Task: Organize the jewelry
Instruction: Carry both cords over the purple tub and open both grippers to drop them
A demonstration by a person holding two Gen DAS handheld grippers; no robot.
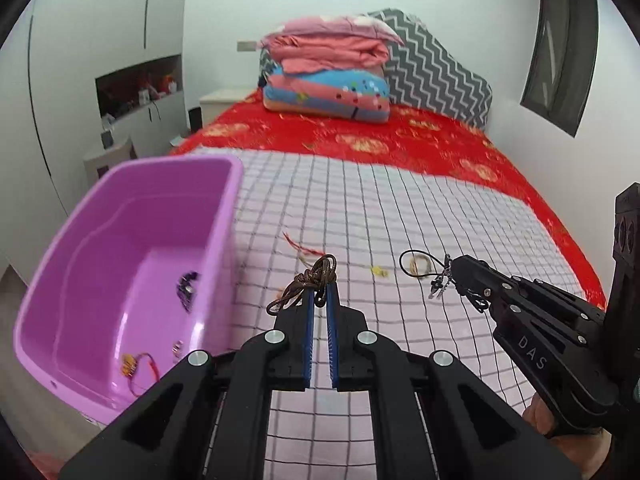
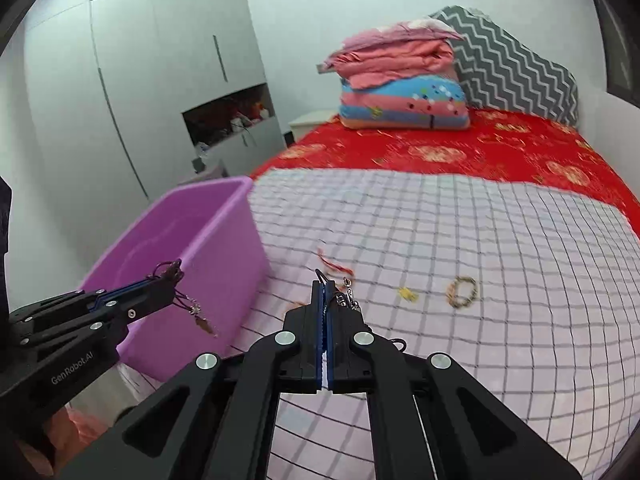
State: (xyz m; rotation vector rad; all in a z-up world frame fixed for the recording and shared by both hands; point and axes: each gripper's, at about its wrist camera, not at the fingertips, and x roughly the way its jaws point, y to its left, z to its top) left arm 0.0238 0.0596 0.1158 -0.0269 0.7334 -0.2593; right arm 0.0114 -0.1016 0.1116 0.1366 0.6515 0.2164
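My left gripper is shut on a brown cord necklace, held above the checked sheet just right of the purple bin; it also shows in the right wrist view with a pendant dangling. My right gripper is shut on a black cord with metal charms; in the left wrist view it holds the charms. The bin holds a dark piece and a red string bracelet. A red string, a yellow charm and a beaded bracelet lie on the sheet.
The checked sheet covers the near part of a red bedspread. Folded quilts and a zigzag pillow sit at the head. Wardrobes stand to the left, beyond the bin.
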